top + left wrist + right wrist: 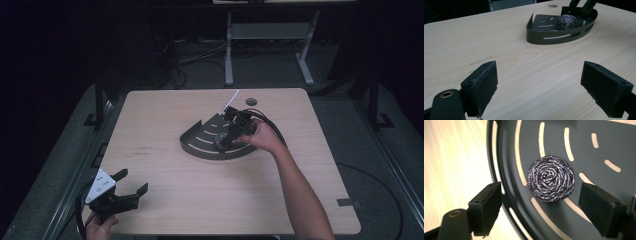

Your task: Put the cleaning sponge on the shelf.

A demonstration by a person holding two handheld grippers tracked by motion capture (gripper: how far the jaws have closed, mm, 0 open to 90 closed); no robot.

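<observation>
A dark, slotted, fan-shaped tray (200,145) lies near the middle of the wooden table. In it rests a round steel-wool scourer (221,141). My right gripper (225,137) hovers just over the scourer. In the right gripper view its jaws stand open on either side of the scourer (551,178), apart from it, above the tray floor (599,150). My left gripper (133,181) is held near the table's front left corner, open and holding nothing. The left gripper view looks between its open jaws (539,87) across bare wood to the tray (536,33) and scourer (566,22).
A cable hole (251,101) sits near the table's far edge, behind the tray. A small dark tape patch (346,202) lies at the front right. Beyond the table stands a metal desk frame (270,35) on a dark floor with cables.
</observation>
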